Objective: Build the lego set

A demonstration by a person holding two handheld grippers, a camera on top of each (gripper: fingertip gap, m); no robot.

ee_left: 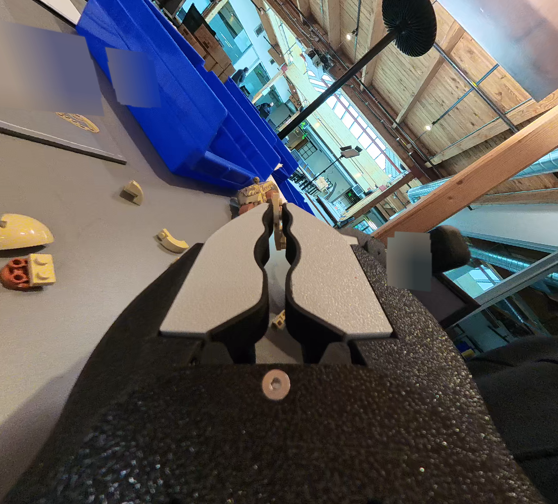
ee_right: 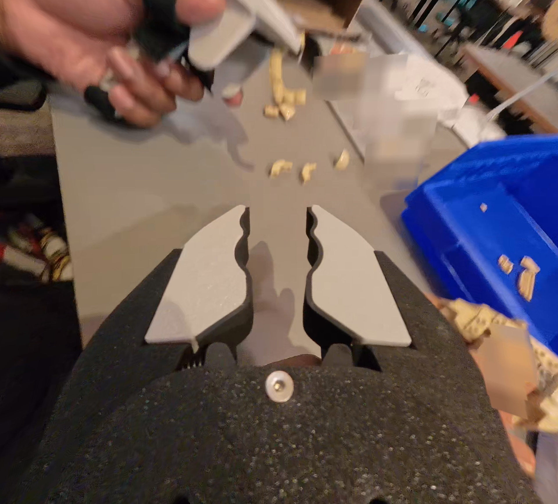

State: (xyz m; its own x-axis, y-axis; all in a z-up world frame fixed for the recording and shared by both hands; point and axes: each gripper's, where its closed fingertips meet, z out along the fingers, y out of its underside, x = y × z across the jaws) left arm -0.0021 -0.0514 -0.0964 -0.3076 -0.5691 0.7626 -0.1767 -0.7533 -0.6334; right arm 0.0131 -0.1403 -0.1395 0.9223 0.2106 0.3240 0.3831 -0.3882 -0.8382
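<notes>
My left gripper (ee_left: 276, 212) is shut on a thin flat tan brick piece (ee_left: 279, 230) that stands on edge between the pads, held above the grey table (ee_left: 90, 338). Just beyond the tips stands a small tan and brown brick model (ee_left: 256, 192). The right wrist view shows the left gripper (ee_right: 297, 39), blurred, in a person's hand (ee_right: 90, 21), with a tan piece at its tips. My right gripper (ee_right: 278, 212) is open and empty over the grey table (ee_right: 151, 202). Three small tan curved pieces (ee_right: 279, 168) lie a little ahead of it.
Blue bins (ee_left: 169, 91) line the table's far side. One blue bin (ee_right: 483, 218) with tan pieces inside is at my right. Loose tan curved bricks (ee_left: 172, 243), a cream dome piece (ee_left: 24, 231) and a brown round piece (ee_left: 15, 273) lie at left. A tan heap (ee_right: 283, 103) lies farther off. There is about 11 cm between the tips of the two grippers.
</notes>
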